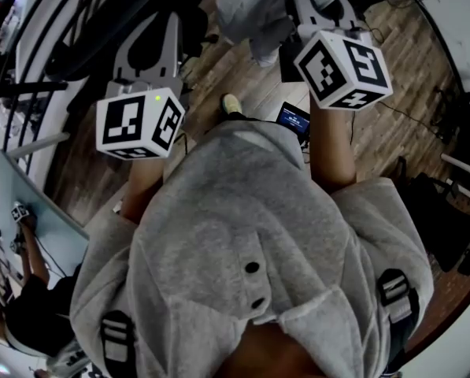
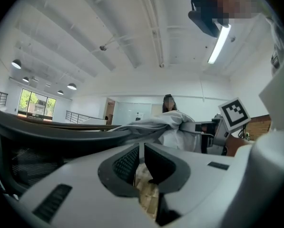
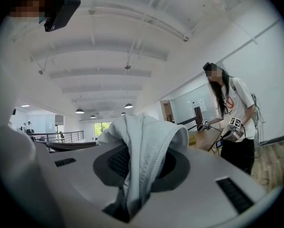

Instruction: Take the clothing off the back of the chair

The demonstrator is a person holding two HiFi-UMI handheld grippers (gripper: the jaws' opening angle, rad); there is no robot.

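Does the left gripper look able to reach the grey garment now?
Probably yes: the grey garment lies straight ahead of the left gripper, nothing between; its closed jaws need opening.

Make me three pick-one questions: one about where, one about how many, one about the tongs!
1. Where is the pale garment? A on the floor; B in the right tongs; C on a desk.
2. How many marker cubes show in the head view? A one; B two; C four.
3. The right tongs are: A wide open; B out of view; C shut on the garment.
Answers: B, it hangs between the pads; B, one at left, one at right; C, the pads pinch it.
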